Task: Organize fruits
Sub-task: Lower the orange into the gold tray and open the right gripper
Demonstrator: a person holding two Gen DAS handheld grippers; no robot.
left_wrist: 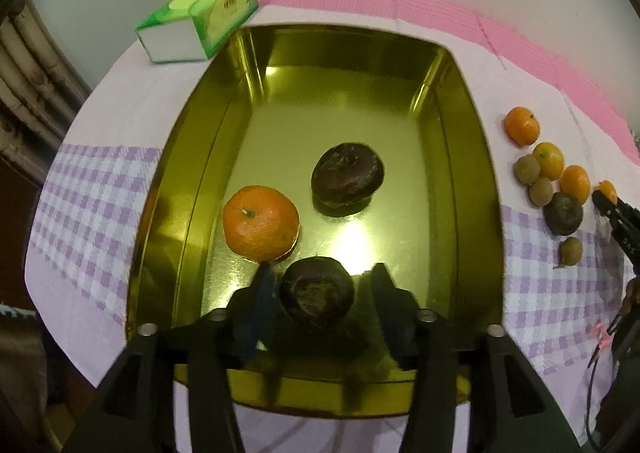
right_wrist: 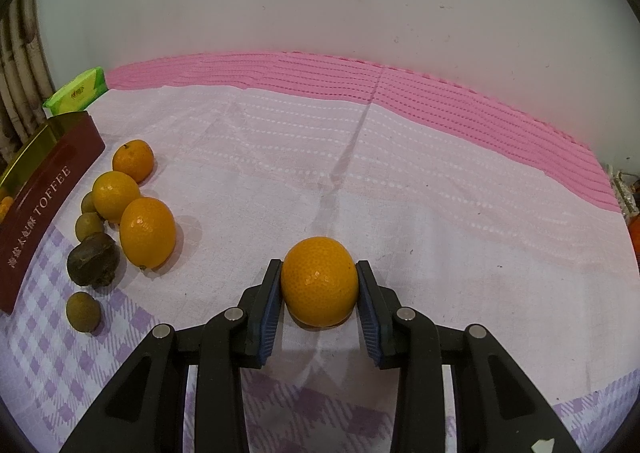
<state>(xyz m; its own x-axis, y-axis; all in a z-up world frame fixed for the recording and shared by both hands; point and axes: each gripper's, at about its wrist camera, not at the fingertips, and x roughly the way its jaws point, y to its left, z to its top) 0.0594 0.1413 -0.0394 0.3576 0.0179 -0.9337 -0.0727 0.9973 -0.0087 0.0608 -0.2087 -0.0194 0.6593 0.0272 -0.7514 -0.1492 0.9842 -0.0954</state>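
Note:
A golden tin tray (left_wrist: 360, 113) lies on the cloth and holds an orange mandarin (left_wrist: 260, 223) and two dark brown fruits. One dark fruit (left_wrist: 347, 175) sits mid-tray. The other dark fruit (left_wrist: 316, 295) rests on the tray floor between the fingers of my left gripper (left_wrist: 323, 271), which stands open, with a gap showing on the fruit's right side. My right gripper (right_wrist: 319, 273) is shut on a small orange (right_wrist: 320, 281) just above the cloth, to the right of the loose fruit pile (right_wrist: 116, 213).
The pile beside the tray's maroon "TOFFEE" wall (right_wrist: 48, 197) holds several oranges, small green-brown fruits and one dark fruit (right_wrist: 93, 259). A green tissue box (left_wrist: 200, 21) stands behind the tray. A pink mat (right_wrist: 400, 81) runs along the white wall.

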